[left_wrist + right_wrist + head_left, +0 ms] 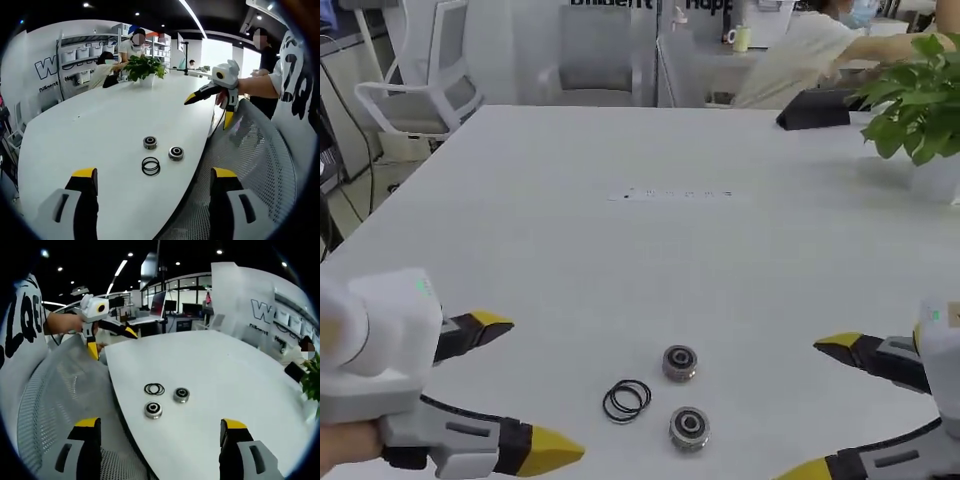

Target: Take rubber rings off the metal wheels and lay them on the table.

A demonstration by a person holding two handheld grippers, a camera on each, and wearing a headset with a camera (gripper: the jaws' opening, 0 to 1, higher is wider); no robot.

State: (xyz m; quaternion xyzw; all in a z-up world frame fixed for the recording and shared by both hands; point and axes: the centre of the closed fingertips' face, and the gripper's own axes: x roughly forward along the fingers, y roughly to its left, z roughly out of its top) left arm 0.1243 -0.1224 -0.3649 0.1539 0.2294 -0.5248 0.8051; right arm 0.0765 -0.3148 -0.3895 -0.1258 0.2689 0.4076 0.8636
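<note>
Seemingly off already: rings (626,400) flat on table (620,230), overlapping, just left of two wheels (680,362), all lying between left gripper (525,385) and right gripper (820,408). Closer to the left one; wheels roughly midway. Both spread wide, holding nothing, tips pointing inward.

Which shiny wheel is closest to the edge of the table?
The wheel lowest in the head view, just right of the black rubber rings. It sits nearest the near edge of the table; the other wheel lies farther in.
</note>
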